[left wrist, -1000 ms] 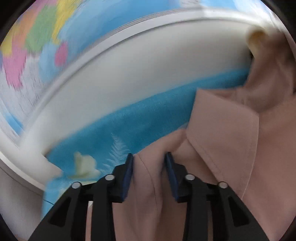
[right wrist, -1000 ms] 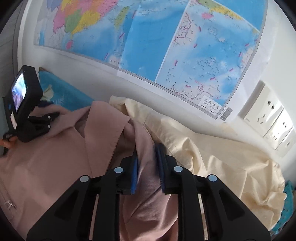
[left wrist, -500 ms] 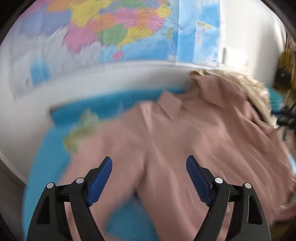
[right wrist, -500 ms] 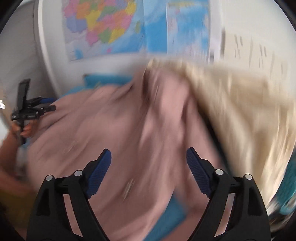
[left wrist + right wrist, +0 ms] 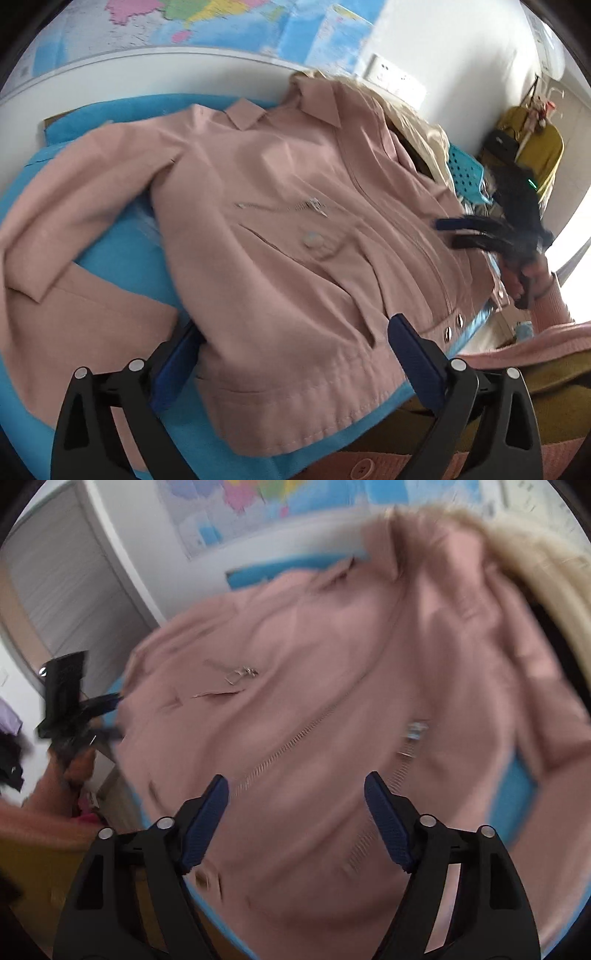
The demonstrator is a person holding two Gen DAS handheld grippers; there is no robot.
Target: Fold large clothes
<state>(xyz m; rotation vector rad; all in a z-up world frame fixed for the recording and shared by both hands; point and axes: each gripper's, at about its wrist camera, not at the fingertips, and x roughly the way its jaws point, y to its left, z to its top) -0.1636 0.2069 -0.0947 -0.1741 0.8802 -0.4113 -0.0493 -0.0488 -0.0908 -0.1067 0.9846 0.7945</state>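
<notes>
Left wrist view: your left gripper [image 5: 295, 362] has just been opening and stands wide above the hem of the pink jacket [image 5: 295, 229], clamping nothing; the jacket lies front-up on the blue cloth [image 5: 122, 254], probably spread for folding. Right wrist view, blurred: your right gripper [image 5: 297, 812], jaws apart after closing slightly, hovers over the zipper [image 5: 288, 746], which only this view shows.

No text is showing clearly enough to read. The wall map [image 5: 236, 22] is carrying only blurred print, and the pink jacket [image 5: 295, 229] is showing no label.
</notes>
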